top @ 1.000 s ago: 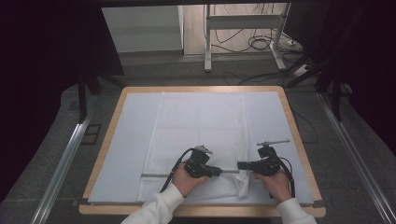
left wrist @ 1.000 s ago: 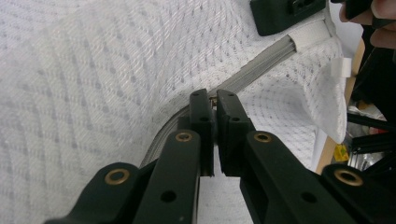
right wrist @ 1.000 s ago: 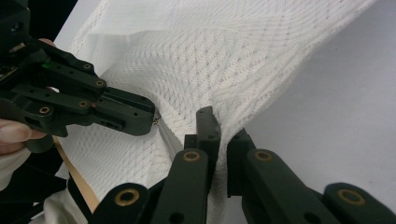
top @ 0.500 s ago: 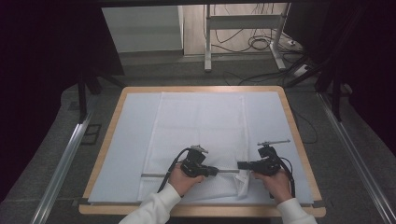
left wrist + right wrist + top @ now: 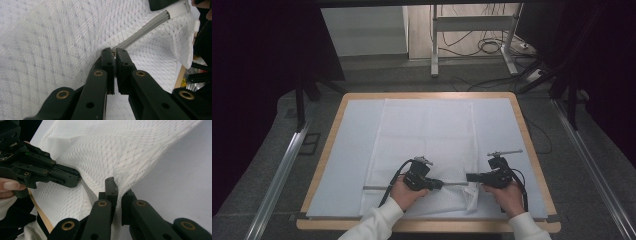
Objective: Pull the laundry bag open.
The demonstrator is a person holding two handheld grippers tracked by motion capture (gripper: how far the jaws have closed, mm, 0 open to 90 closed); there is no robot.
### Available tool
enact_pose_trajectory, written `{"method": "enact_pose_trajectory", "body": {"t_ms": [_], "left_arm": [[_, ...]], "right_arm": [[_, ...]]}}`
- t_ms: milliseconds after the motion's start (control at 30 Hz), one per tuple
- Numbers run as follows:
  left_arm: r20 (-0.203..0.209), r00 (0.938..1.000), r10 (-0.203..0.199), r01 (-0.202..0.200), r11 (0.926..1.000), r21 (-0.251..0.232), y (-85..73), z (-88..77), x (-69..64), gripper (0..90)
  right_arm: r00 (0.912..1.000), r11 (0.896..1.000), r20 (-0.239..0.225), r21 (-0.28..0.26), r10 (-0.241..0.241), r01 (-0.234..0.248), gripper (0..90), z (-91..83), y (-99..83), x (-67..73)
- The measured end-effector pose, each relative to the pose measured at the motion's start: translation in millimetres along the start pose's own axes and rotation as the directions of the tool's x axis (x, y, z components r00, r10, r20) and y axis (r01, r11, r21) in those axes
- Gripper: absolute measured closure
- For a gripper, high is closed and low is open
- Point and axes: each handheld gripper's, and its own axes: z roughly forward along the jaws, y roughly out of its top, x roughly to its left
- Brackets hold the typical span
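Observation:
A white mesh cloth cover [image 5: 427, 135] lies flat on the pale mat, and a grey zipper strip [image 5: 454, 184] runs across its near end. My left gripper [image 5: 441, 184] points right along that strip. In the left gripper view it [image 5: 114, 53] is shut on the small metal zipper pull, and the grey strip [image 5: 147, 26] stretches away toward the other gripper. My right gripper [image 5: 468, 177] points left, facing it. In the right gripper view it [image 5: 117, 187] is shut on a pinched fold of the cloth [image 5: 125, 150]. There the left gripper [image 5: 78, 180] shows close by.
The pale mat [image 5: 347, 150] covers a wood-rimmed table [image 5: 532, 150]. The near right corner of the cloth [image 5: 472, 197] is bunched up. Metal rails [image 5: 282, 170] run along the floor on both sides. Desk legs and cables [image 5: 492, 47] lie beyond the far edge.
My left gripper has edged slightly to the left along the zipper line. The right gripper has stayed in place.

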Motion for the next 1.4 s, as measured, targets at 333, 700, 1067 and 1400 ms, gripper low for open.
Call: {"method": "enact_pose_trajectory", "body": {"t_ms": [333, 700, 1067, 1400], "left_arm": [[-0.001, 1.0, -0.005, 0.005, 1.0, 0.003, -4.9, -3.3, 2.4, 86.7], [0.005, 0.9997, -0.025, 0.025, 0.9997, -0.003, -8.7, -8.5, 8.9, 86.7], [0.009, 0.9992, -0.038, 0.038, 0.9993, -0.003, -13.6, -14.5, 13.7, 86.7], [0.006, 0.9988, -0.048, 0.048, 0.9988, -0.005, -17.0, -19.3, 17.9, 86.7]], "right_arm": [[1.0, 1.0, -0.003, 0.002, -0.003, 0.003, 87.8, -0.2, -0.2, 0.0], [1.0, 1.0, -0.004, 0.003, 0.0, 0.0, 87.8, -1.0, -0.3, -0.3], [1.0, 1.0, -0.003, 0.008, -0.001, 0.001, 87.8, 0.0, -0.8, -1.4], [1.0, 1.0, 0.001, 0.011, -0.003, 0.003, 87.8, 1.2, -1.6, -1.7]]}}
